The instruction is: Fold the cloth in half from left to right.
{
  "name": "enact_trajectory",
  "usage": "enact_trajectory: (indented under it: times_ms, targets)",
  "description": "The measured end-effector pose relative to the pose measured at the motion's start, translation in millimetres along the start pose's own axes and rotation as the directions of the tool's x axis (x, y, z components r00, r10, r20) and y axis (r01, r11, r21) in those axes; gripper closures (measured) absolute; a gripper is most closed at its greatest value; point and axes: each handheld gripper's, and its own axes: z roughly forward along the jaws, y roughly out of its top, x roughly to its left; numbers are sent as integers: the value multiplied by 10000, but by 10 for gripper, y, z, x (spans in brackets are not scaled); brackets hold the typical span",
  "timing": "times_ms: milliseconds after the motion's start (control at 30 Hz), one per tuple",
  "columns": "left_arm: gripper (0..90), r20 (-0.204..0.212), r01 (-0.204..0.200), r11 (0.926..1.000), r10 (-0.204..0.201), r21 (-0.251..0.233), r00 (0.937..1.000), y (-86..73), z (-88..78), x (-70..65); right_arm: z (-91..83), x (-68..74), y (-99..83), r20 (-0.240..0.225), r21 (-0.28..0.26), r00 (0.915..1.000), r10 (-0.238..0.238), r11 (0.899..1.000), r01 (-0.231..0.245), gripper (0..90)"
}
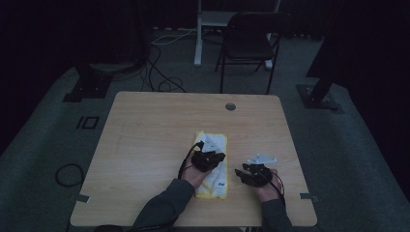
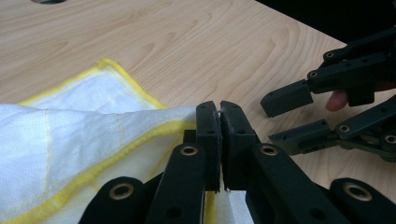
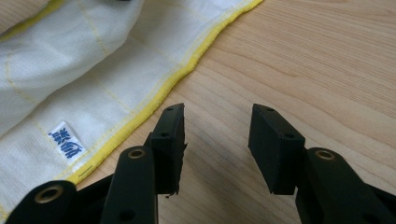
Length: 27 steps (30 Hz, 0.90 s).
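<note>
A pale wooden surface (image 1: 145, 145) stands in a dark room with a chair (image 1: 251, 43) behind; left gripper (image 2: 219, 140) jaws pinch the cloth (image 2: 70, 135), right gripper (image 3: 217, 144) jaws gape empty.

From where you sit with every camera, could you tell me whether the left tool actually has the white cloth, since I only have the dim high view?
Observer: Yes. In the left gripper view the left tool is shut on a fold of the white, yellow-edged cloth.
Operator: Thank you. Is the right tool holding anything?
Observer: No. In the right gripper view the right tool stands open over the bare wooden table, beside the cloth's yellow hem.
Operator: Any marking on the cloth?
Observer: A small white label with blue print sits near that hem.
</note>
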Motion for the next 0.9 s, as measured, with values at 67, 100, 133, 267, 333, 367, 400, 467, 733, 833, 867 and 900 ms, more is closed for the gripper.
enact_trajectory:
  times_ms: [67,100,133,267,333,367,400,467,733,833,867,900]
  targets:
    - [867,67,31,10000,-31,38,10000,-5,12,10,0,-1,0,1,-3,10000,-4,10000,4,558]
    - [855,111,82,10000,-82,8,9999,-8,11,14,0,-1,0,4,1,10000,2,10000,-2,558]
    - [832,176,177,9998,-176,-57,9997,-11,8,17,0,-2,0,6,-1,10000,8,10000,-8,558]
    - [766,132,233,9995,-230,-220,9996,0,-48,32,-3,-4,-1,-2,-22,10000,5,10000,-5,558]
    - [757,102,289,9990,-286,-338,9995,6,-96,37,-3,-3,-1,-9,-24,10000,-7,10000,7,558]
    - [757,84,254,9991,-251,-340,9996,6,-115,40,-3,-3,-1,-6,-21,10000,-5,10000,5,558]
    - [757,79,275,9989,-272,-371,9996,0,-142,41,-3,-4,-1,-6,-21,10000,-8,10000,8,558]
    - [758,49,272,9990,-271,-354,9996,-16,-180,47,-3,-4,-1,-3,-30,10000,-7,10000,7,558]
    - [758,-342,480,9979,-495,-432,9982,-170,-360,93,-6,-6,2,45,-76,10000,76,9999,-76,558]
    - [758,-527,517,9977,-540,-444,9972,-258,-466,100,-12,-3,9,60,-144,9999,83,9999,-82,558]
    - [757,-572,503,9978,-527,-431,9970,-280,-494,97,-14,-1,15,77,-176,9999,64,9998,-63,559]
    - [757,-585,511,9978,-536,-427,9968,-311,-529,92,-15,2,19,72,-192,10000,63,9998,-61,559]
